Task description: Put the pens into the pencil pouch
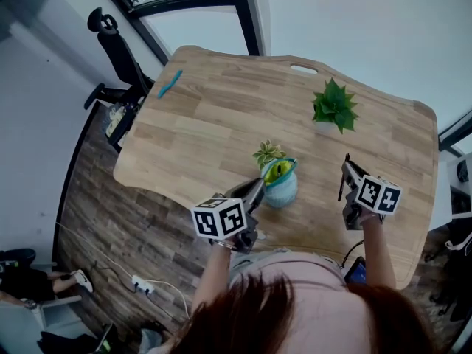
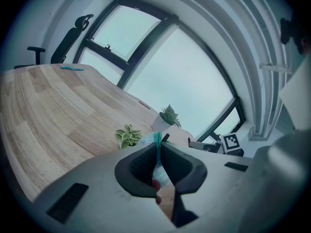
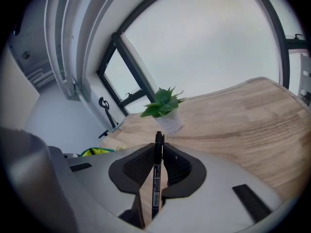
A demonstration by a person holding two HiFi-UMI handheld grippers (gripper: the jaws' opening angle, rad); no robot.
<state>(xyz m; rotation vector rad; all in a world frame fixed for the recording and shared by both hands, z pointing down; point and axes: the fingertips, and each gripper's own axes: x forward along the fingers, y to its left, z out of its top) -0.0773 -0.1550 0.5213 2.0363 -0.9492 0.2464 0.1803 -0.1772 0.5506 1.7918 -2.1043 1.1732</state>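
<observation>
Left gripper (image 1: 258, 189) has its jaws almost together, pinched on the teal zipper rim of the pencil pouch (image 1: 283, 187). The light blue pouch sits with its mouth open near the front edge of the table, between the two grippers, and its yellow lining shows. Right gripper (image 1: 346, 172) hangs over the tabletop to the pouch's right, apart from it. Its jaws are clamped on a black pen (image 3: 156, 178), which stands roughly upright between the pads with its cap end poking above them.

The wooden table (image 1: 221, 116) fills the middle of the head view and has a slot-shaped handle cut near its far edge. A black office chair (image 1: 112, 49) stands beyond the far left corner. A leafy green plant (image 1: 334, 106) in a white pot sits well behind the right gripper. A smaller variegated plant (image 1: 268, 153) stands just behind the pouch. A teal pen (image 1: 169, 84) lies alone near the far left corner, well apart from everything else.
</observation>
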